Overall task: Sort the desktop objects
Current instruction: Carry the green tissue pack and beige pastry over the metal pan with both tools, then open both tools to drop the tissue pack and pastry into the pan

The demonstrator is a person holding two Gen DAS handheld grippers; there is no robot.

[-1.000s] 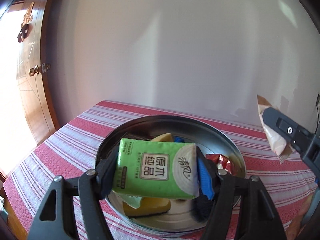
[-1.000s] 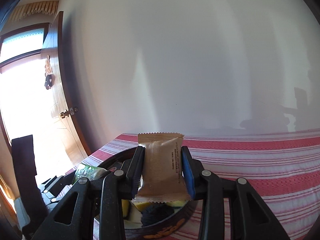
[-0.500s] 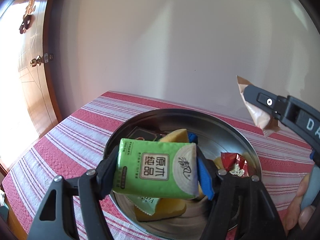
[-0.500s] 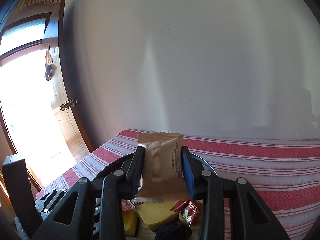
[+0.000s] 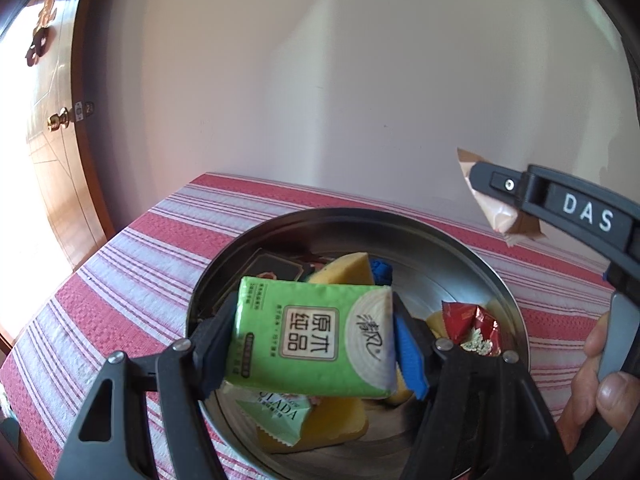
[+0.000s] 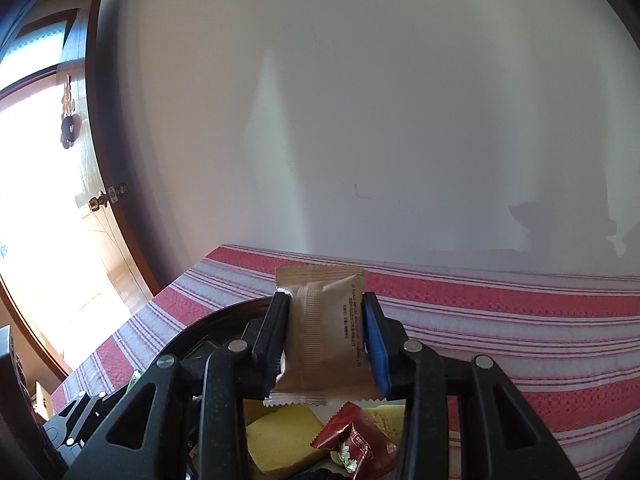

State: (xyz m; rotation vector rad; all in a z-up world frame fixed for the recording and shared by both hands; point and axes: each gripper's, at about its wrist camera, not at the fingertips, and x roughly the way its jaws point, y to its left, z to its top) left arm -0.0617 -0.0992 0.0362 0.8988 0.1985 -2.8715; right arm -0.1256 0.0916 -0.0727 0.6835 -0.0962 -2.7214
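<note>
My left gripper [image 5: 312,340] is shut on a green tissue pack [image 5: 308,332] and holds it above a round metal bowl [image 5: 460,240]. Inside the bowl lie yellow sponges [image 5: 344,272], a red candy wrapper [image 5: 472,328], a green snack packet [image 5: 280,416] and a dark packet [image 5: 276,268]. My right gripper [image 6: 324,336] is shut on a tan snack packet [image 6: 324,332] over the bowl's far rim [image 6: 208,320]. In the left wrist view that gripper's finger [image 5: 496,186] and the tan packet [image 5: 492,208] hang above the bowl's right edge.
A red and white striped cloth [image 5: 132,272] covers the table, which stands against a pale wall [image 5: 360,80]. A wooden door [image 5: 52,128] with a brass knob is at the left. A person's fingers [image 5: 608,384] hold the right gripper's handle.
The right gripper with the tan packet has moved left, from beside the bowl to over its rim. The left gripper came closer to the bowl, still holding the tissue pack.
</note>
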